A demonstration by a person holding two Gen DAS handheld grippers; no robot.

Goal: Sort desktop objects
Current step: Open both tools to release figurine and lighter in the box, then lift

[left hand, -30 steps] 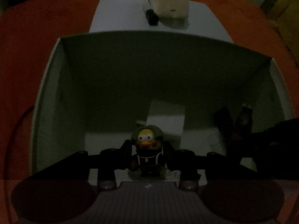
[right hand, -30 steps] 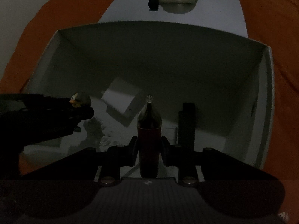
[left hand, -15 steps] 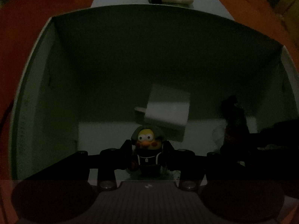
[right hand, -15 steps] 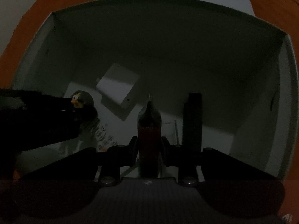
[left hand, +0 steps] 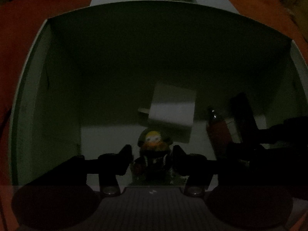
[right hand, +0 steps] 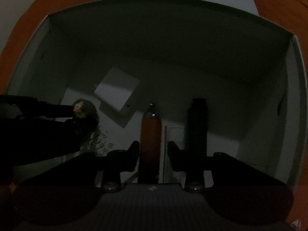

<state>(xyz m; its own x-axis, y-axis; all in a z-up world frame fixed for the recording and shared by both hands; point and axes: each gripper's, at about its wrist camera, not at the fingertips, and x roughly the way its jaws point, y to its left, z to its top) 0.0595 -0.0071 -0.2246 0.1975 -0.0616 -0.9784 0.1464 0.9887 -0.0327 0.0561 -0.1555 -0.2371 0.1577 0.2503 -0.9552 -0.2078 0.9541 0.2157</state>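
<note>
Left gripper stands open around the small yellow-faced duck figurine. Right gripper stands open too, the dark red-brown glass bottle between its fingers, inside the white box.

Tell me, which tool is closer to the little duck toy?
The left tool. The duck toy sits between its fingers, down in the white box. The right tool is off to the side, around a reddish bottle.
</note>
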